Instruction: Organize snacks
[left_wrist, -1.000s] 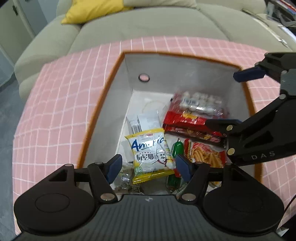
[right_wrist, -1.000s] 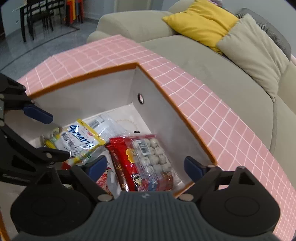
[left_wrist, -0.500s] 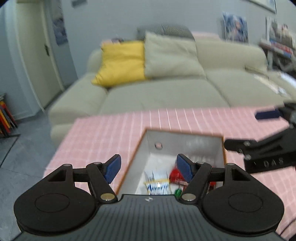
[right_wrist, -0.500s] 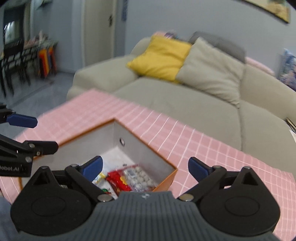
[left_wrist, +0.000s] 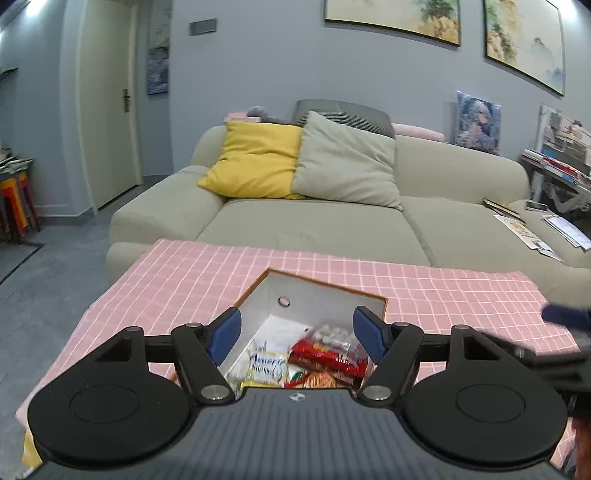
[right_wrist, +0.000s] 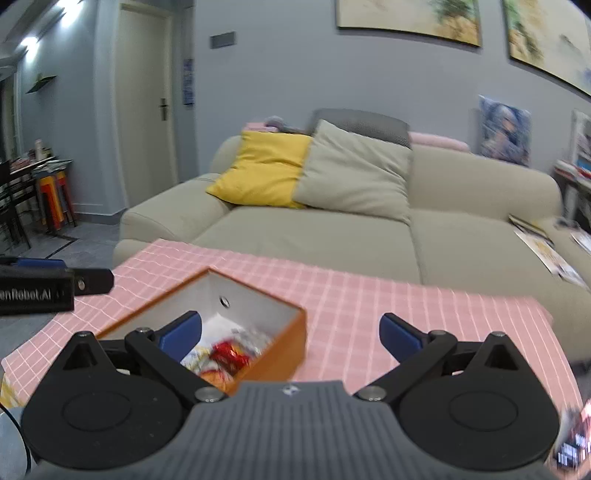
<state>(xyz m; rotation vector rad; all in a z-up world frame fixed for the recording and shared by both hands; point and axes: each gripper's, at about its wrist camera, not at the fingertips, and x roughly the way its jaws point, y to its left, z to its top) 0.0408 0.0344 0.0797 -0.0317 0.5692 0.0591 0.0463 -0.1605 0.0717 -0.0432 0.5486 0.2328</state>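
You are between placements: the snacks (left_wrist: 314, 360) lie in the orange-rimmed box (left_wrist: 258, 295) on the pink checked surface (left_wrist: 177, 288), and both tools sit above and behind it with nothing in them. The left tool (left_wrist: 297, 334) has its jaws wide apart, and they have just been opening further; only the box interior shows through the gap. The right tool (right_wrist: 290, 332) also stands wide, its jaws likewise just opening, and nothing lies between its pads.

Both tools point moderately downward over the near edge of the box toward the sofa (left_wrist: 332, 221), the left one roughly centred on the box, the right one offset so the box sits under its left finger. In the right wrist view the left tool shows at the left edge, level and apart from the box.

No loose snack is clearly visible on the cloth; something blurred sits at the lower right corner of the right wrist view, but you cannot tell what it is. Your next move probably calls for finding any remaining packet outside the box, or else stopping here.
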